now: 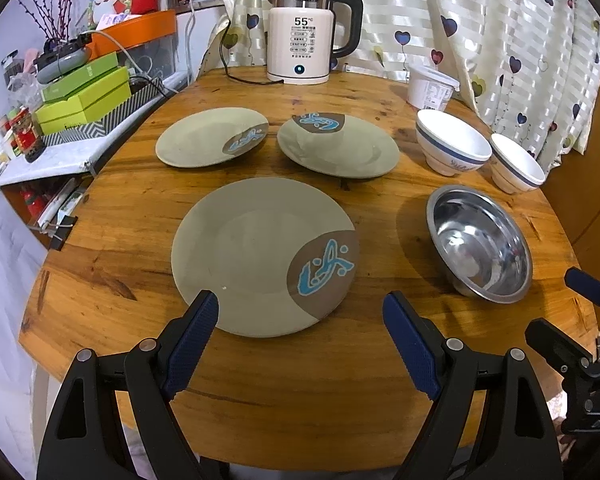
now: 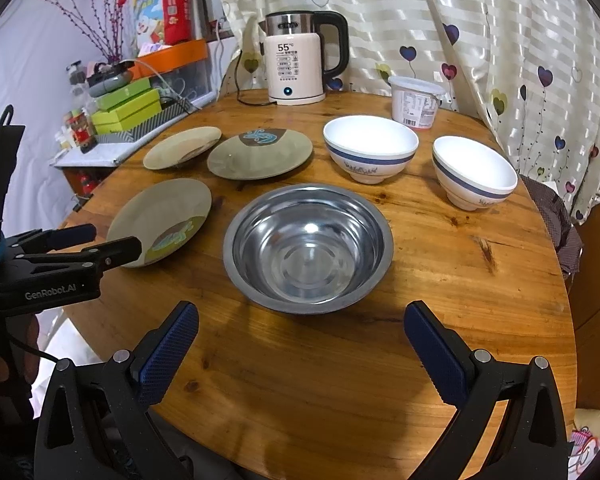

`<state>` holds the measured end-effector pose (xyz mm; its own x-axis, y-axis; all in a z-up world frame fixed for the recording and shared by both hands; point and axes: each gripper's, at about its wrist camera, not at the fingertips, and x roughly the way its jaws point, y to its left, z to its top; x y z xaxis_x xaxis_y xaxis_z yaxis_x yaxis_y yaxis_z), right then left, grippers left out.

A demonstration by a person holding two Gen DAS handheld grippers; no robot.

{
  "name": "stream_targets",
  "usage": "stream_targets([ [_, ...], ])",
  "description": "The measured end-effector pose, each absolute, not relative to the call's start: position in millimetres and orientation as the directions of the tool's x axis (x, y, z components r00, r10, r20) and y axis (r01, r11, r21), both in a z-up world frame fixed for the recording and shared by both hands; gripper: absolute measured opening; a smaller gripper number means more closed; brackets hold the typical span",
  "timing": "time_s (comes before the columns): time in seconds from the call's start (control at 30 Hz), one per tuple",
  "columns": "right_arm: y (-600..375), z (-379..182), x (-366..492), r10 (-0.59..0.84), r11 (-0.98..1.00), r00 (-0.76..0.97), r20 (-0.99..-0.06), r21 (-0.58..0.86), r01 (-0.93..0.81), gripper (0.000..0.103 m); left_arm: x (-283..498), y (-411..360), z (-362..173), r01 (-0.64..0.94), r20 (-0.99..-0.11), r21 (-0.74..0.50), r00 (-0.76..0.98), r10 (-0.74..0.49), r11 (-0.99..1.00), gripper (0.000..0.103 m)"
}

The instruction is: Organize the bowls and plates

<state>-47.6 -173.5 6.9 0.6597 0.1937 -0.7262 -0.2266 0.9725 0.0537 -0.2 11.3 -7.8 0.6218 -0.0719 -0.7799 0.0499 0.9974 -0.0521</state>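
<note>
Three grey-green plates with a brown patch and blue fish lie on the round wooden table [image 1: 112, 240]: a near plate [image 1: 260, 256], a far left plate [image 1: 212, 136] and a far middle plate [image 1: 338, 146]. A steel bowl [image 2: 308, 246] sits in the middle right, with two white blue-banded bowls behind it [image 2: 370, 146] [image 2: 474, 172]. My left gripper [image 1: 300, 312] is open and empty, just short of the near plate's front edge. My right gripper [image 2: 300, 320] is open and empty, in front of the steel bowl.
A white electric kettle [image 1: 302, 36] with its cord stands at the table's back. A white lidded tub [image 2: 416, 102] sits back right. A shelf with green boxes [image 1: 84, 96] and jars adjoins the left edge. A heart-print curtain [image 2: 480, 40] hangs behind.
</note>
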Motion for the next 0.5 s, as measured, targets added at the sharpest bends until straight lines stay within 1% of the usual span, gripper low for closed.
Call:
stream_targets([
  [0.5, -170.8, 8.1, -46.8, 0.214, 0.966, 0.660, -0.720, 0.058, -0.250, 0.103, -1.1, 14.4, -2.9, 0.044, -0.761, -0.047, 0.646, -0.064, 0.998, 0.085],
])
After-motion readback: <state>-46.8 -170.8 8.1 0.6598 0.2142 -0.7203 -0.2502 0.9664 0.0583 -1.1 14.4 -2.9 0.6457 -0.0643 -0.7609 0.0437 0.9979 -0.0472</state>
